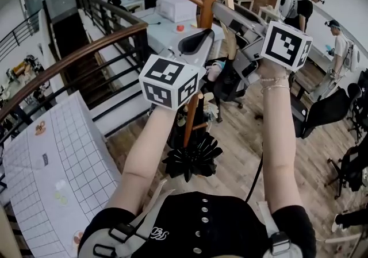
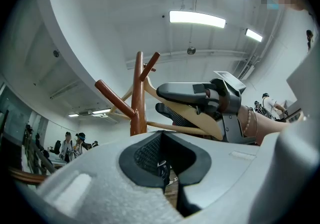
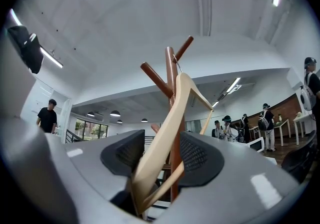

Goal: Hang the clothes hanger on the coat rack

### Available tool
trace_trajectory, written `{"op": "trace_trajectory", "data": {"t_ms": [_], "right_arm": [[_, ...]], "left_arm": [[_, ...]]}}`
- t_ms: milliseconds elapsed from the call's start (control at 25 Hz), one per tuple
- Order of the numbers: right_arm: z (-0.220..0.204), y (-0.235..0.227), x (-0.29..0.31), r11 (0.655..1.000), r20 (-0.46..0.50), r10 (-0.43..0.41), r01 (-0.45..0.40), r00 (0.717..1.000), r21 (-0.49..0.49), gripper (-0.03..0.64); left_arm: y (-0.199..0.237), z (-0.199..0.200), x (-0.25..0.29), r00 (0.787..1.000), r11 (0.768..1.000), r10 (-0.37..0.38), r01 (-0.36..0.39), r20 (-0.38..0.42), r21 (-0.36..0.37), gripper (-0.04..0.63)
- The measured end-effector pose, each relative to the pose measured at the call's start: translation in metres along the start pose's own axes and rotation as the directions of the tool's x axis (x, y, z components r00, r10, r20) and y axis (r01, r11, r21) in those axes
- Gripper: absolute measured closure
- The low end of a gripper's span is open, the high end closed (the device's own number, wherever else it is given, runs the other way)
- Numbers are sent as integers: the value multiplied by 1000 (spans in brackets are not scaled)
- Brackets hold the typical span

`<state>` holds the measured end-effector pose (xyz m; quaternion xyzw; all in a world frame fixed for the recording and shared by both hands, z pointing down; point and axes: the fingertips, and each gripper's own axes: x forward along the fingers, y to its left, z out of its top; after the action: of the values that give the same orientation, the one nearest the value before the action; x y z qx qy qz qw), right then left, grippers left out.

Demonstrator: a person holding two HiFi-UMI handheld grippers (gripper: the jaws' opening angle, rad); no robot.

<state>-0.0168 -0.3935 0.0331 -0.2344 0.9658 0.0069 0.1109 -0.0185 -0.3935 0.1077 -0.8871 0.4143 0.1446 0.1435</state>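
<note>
Right hand-held gripper (image 3: 162, 163): jaws apart, straddling the clothes hanger (image 3: 172, 113) without pressing it. The hanger's long axis rises steeply away from the jaws to its hook at an upper peg of the coat rack (image 3: 171, 76). Left hand-held gripper (image 2: 167, 165): jaws together, empty, farther off. The right gripper view shows the hook, which the head view does not. The left gripper view shows the straddle side-on.

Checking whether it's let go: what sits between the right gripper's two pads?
The wooden hanger runs between them, jaws spread, with the coat rack pole behind. The right gripper view shows it.
</note>
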Motion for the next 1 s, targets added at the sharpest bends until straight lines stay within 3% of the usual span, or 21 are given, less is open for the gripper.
{"op": "trace_trajectory", "data": {"t_ms": [560, 1000], "right_arm": [[6, 15, -37, 998, 102, -59, 56, 993, 31, 407], [-1, 37, -63, 999, 144, -6, 1, 990, 36, 379]], "left_arm": [[-24, -8, -14, 999, 999, -37, 36, -15, -33, 597], [-37, -13, -29, 999, 998, -50, 49, -23, -50, 597]]}}
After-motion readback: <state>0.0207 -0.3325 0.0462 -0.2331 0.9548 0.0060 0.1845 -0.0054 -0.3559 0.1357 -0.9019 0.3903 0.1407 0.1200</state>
